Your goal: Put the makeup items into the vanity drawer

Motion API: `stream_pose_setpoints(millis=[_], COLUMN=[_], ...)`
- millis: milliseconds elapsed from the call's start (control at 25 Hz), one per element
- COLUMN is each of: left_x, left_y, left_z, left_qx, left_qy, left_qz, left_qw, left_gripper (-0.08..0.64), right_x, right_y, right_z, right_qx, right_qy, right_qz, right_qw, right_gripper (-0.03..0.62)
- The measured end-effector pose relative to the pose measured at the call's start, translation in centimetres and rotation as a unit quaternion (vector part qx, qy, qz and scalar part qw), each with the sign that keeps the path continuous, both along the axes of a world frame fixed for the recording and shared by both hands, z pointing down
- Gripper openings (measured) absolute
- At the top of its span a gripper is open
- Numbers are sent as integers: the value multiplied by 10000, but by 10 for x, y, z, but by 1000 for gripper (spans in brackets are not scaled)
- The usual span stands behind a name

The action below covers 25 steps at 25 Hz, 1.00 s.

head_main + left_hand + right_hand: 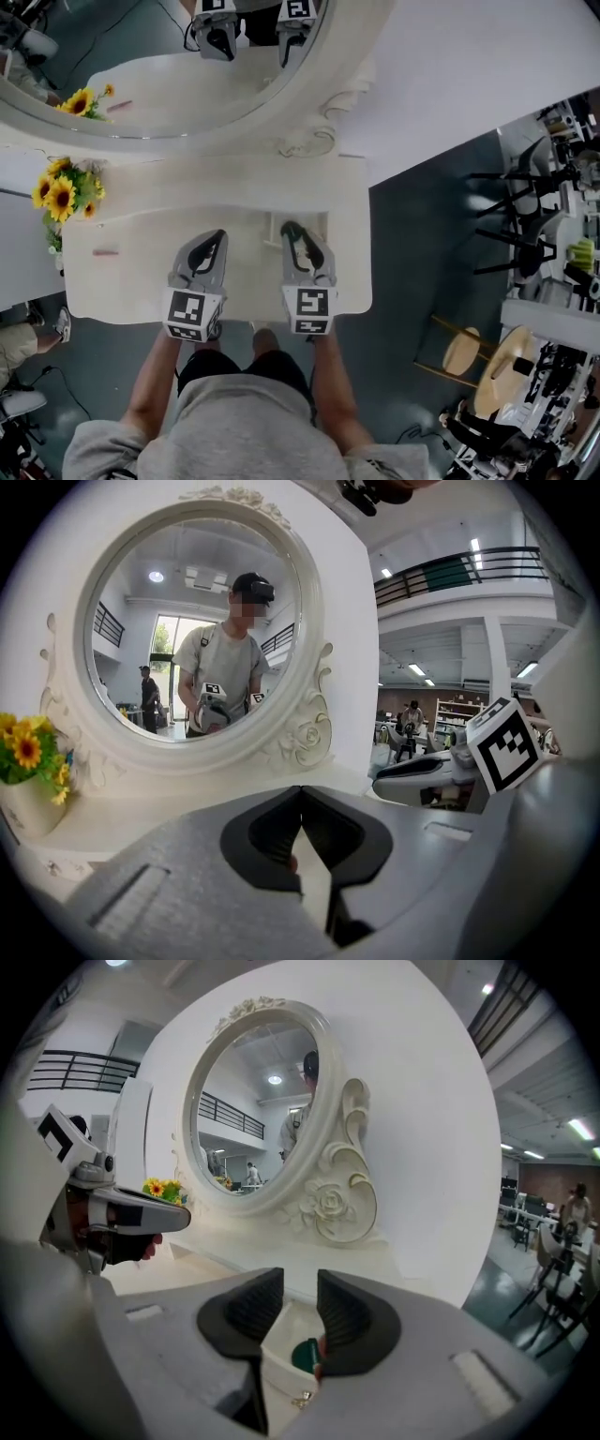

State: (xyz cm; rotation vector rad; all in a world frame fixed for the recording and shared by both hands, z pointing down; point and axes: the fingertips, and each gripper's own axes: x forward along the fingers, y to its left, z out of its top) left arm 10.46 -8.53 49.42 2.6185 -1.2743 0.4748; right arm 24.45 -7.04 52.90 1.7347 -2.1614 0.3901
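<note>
The right gripper view alone showed a green item [303, 1355] in the drawer [281, 1374] below the right gripper's [298, 1281] parted fingers; the left gripper's [300, 791] fingers stood together.

L gripper [300, 794] jaws together, facing mirror [202, 630].

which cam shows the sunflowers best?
Head view: the sunflowers stand whole and unblocked at the left end of the vanity. Left gripper view crops them at its left edge; right gripper view shows them tiny, far off.
</note>
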Motion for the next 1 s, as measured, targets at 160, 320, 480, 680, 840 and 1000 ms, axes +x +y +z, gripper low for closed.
stream_pose_setpoints(millis=[160, 320, 480, 680, 840, 1000], left_x=[-4, -9, -18, -33, -43, -55], left_y=[1, 3, 10, 23, 29, 34], left_z=[-32, -66, -87, -104, -110, -112], left_qx=[288, 597, 846, 1032, 1080, 1145], left_qy=[62, 159, 225, 284, 288, 288], left_qz=[-68, -144, -249, -436, -641, -791], left_qw=[9995, 9980, 9958, 9933, 9917, 9898], left_gripper=[11, 11, 11, 11, 11, 11], right_x=[-7, -15, -24, -39, -51, -64], right_y=[1, 4, 9, 17, 21, 22], right_z=[-35, -71, -104, -130, -134, -136], right_qx=[292, 638, 990, 1321, 1384, 1425], right_qy=[8, -12, 7, 33, 1, -18], right_qz=[-115, -219, -309, -381, -552, -722], right_qw=[9995, 9977, 9946, 9905, 9888, 9872], right_gripper=[118, 118, 98, 8, 6, 6])
